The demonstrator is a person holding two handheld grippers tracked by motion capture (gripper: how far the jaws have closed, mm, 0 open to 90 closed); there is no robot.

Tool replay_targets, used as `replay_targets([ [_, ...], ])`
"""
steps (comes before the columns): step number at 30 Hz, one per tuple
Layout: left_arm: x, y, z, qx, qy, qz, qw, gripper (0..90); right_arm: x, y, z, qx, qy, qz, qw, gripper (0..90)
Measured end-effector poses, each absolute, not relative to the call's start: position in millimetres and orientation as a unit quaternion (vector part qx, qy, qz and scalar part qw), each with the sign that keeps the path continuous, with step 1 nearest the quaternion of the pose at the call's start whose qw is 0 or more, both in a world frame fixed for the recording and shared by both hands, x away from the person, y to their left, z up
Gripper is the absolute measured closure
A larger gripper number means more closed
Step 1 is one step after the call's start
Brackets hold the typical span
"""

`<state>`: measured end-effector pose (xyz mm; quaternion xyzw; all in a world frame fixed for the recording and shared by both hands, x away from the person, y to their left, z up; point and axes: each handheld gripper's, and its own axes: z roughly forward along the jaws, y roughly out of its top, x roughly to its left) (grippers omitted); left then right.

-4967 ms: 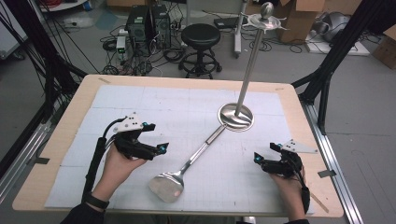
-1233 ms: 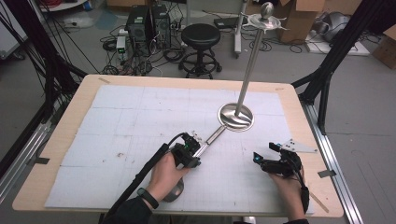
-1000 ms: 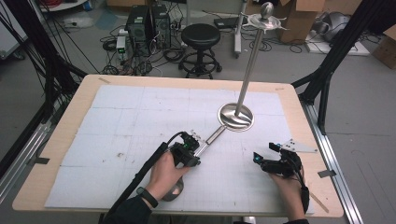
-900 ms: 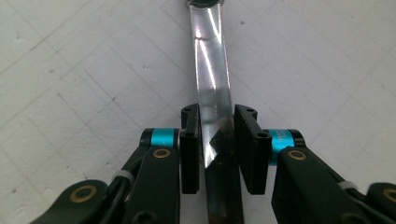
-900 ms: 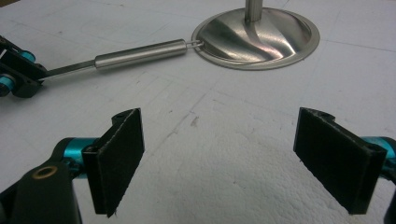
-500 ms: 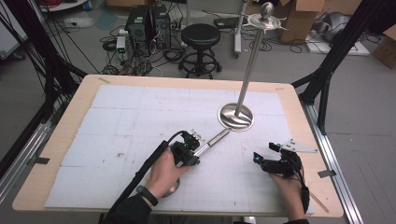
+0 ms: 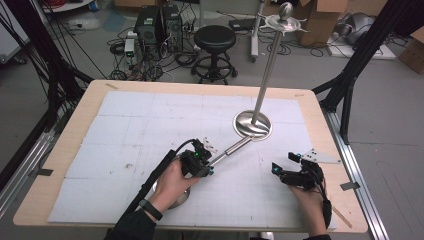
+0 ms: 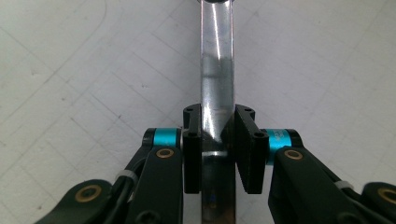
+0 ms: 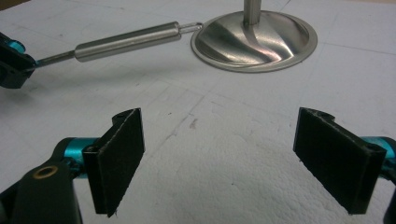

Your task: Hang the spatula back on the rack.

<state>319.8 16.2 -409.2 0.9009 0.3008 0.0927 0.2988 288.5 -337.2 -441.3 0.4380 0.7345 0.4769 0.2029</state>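
Ladle: a long polished steel ladle (image 7: pixel 227 150) lies flat on the white gridded foam mat (image 7: pixel 125 130), near the mat's middle. Its handle points toward 1 o'clock, tip just beside the stand's base; its round bowl (image 7: pixel 176 199) sits at 7 o'clock, mostly hidden under the person's left hand.

Left gripper: the black two-jaw left gripper (image 7: pixel 196 162) is clamped across the ladle's flat shaft. In the left gripper view (image 8: pixel 217 149) both black pads press the shiny strip from either side.

Right gripper: the matching right gripper (image 7: pixel 284 172) rests on the mat at 4 o'clock from the ladle, well apart from it. In the right gripper view (image 9: pixel 219 158) its jaws stand wide apart with nothing between them.

Stand: a tall steel hanging stand, a round dished base (image 7: pixel 252 124) with a slim upright pole (image 7: pixel 265 75) and a small top disc with a ball, stands at 1 o'clock from the ladle.

Table: a pale wooden table (image 7: pixel 80 115) carries the mat.

Step in hand: judging by the firm hold, the grasp on the ladle looks complete and lifting has not yet begun.

Next move: likely raising the ladle toward the stand's top; this calls for a steady lift that keeps the handle tip clear of the base and pole.
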Motion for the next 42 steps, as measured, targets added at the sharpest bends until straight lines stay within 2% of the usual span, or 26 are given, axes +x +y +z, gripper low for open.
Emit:
replay_targets([
  [13, 320, 40, -377, 0.866, 0.294, 0.117, 0.387, 74.8, 287, -338, -440, 0.438, 0.732, 0.479, 0.208, 16.0],
  [20, 322, 56, -355, 0.833, 0.293, 0.128, 0.452, 74.8, 287, -338, -440, 0.438, 0.731, 0.479, 0.211, 16.0],
  [21, 321, 61, -349, 0.822, 0.285, 0.142, 0.472, 74.8, 287, -338, -440, 0.437, 0.731, 0.479, 0.212, 16.0],
  [29, 321, 70, -322, 0.792, 0.269, 0.179, 0.518, 74.8, 287, -338, -439, 0.439, 0.731, 0.479, 0.211, 16.1],
  [32, 325, 75, -316, 0.772, 0.272, 0.174, 0.548, 74.8, 287, -338, -439, 0.439, 0.729, 0.481, 0.212, 16.2],
  [42, 333, 78, -298, 0.756, 0.262, 0.187, 0.570, 74.8, 287, -338, -439, 0.438, 0.730, 0.480, 0.213, 16.1],
])
